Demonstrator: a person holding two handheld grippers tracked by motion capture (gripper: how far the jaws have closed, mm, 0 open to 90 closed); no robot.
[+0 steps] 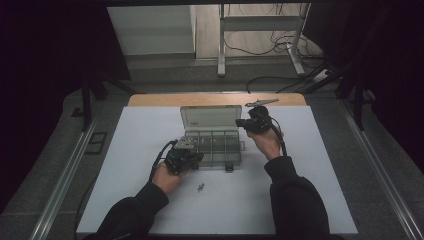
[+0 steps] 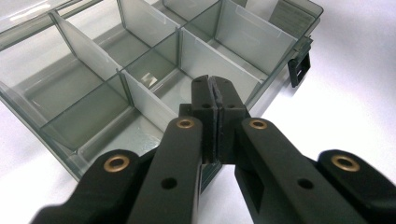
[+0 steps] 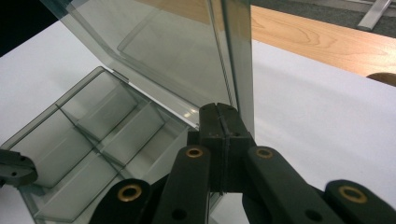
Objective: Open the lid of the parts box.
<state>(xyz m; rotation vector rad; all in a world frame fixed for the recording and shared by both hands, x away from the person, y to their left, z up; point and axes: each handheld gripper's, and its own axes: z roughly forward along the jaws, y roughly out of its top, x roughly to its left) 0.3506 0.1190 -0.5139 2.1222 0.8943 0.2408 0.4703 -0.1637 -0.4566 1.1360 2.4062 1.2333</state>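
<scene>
Glossy clear smoky plastic box [image 2: 140, 70], matt white table [image 1: 150, 130]

Two dark-sleeved forearms enter from the bottom edge. L hand [image 1: 167, 176] holds the left gripper [image 1: 192, 156], jaws fully closed, fingers [image 2: 205, 100] pressed together. R hand [image 1: 266, 142], farther forward, holds the right gripper [image 1: 241, 123], also closed, pointing left.

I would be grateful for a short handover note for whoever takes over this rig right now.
Left hand-held gripper: shut, empty, at the near left corner of the plastic box.
Right hand-held gripper: shut, empty, beside the right edge of the raised lid; I can't tell if it touches.
Done: box stands open on the white table; compartments look empty.
Left: probably the small parts lying in front of the box.
</scene>
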